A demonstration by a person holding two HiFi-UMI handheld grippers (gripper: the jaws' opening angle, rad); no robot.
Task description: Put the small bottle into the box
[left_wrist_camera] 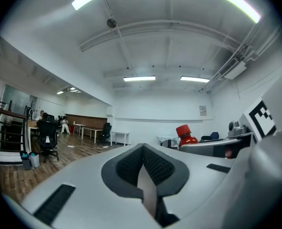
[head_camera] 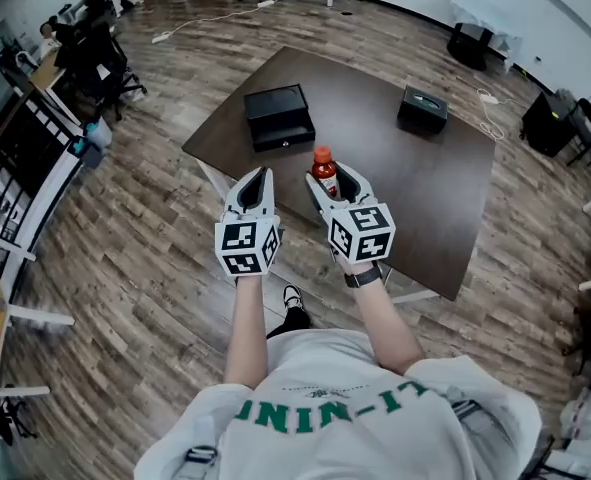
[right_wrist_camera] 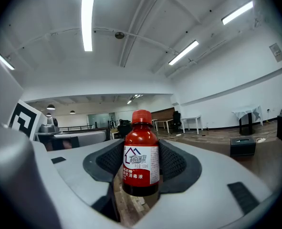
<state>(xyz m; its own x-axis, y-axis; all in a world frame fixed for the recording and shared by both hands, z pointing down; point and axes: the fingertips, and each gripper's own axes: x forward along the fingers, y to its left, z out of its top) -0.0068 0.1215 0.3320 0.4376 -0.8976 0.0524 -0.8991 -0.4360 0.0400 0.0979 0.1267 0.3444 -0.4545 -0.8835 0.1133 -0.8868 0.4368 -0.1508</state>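
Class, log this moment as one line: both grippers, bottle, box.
left gripper: shut, empty | right gripper: shut on small bottle, upright | box: on table, bottle not yet inside

bottle: small, dark red, red screw cap, white-and-red label; upright, gripped between the right tongs over the near desk edge.
box: black, rectangular; on the desk's far left part, well apart from the bottle.
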